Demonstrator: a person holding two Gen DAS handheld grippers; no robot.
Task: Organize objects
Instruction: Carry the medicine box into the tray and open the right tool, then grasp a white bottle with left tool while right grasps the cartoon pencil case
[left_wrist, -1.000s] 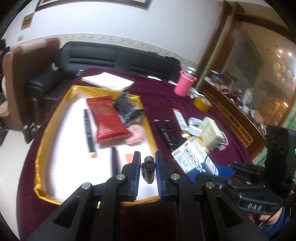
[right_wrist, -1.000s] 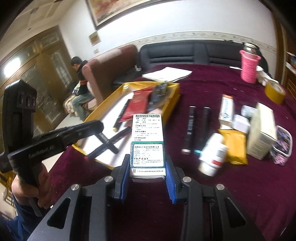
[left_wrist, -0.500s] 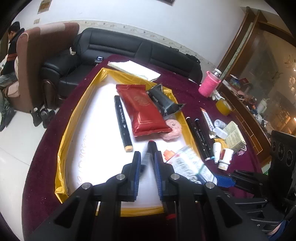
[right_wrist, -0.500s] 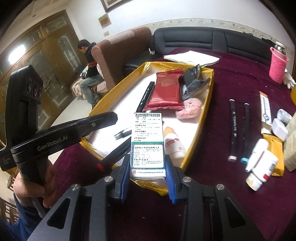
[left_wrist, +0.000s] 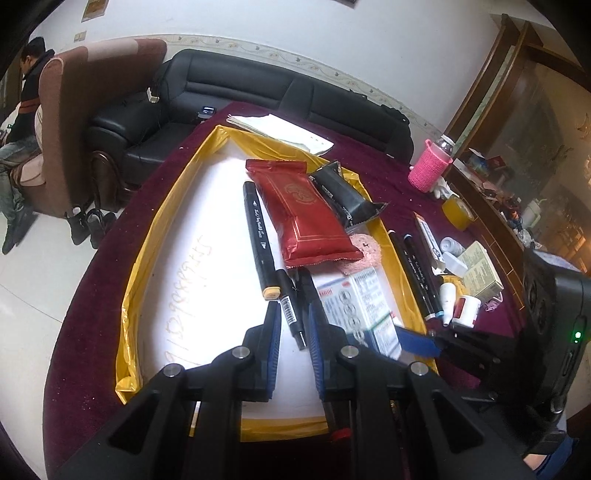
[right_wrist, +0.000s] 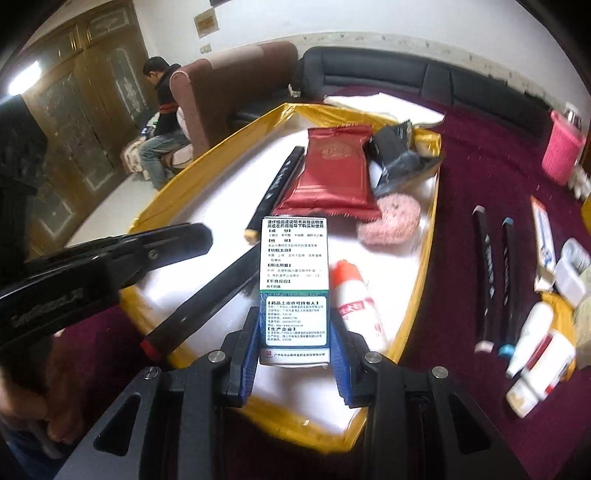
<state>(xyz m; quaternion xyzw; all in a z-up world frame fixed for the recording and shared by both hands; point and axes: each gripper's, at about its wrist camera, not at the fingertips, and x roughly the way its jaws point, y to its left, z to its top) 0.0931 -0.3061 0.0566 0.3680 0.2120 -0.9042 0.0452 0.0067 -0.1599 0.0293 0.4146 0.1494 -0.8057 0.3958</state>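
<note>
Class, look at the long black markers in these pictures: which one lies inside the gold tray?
The orange-tipped marker, lying beside the red packet in the gold tray. The pink-tipped and blue-tipped markers lie outside on the cloth.

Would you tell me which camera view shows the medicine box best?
The right wrist view: the medicine box sits centred between the right gripper fingers, its printed face square to the lens. The left wrist view shows the box only obliquely over the yellow-rimmed tray, partly hidden behind the left gripper.

A home living room: a black leather sofa (left_wrist: 295, 99) and a brown armchair (left_wrist: 74, 122) stand against a white wall with a patterned border, carved wooden doors (right_wrist: 92, 92) behind, and a table under a dark red cloth (left_wrist: 373, 162)
</note>
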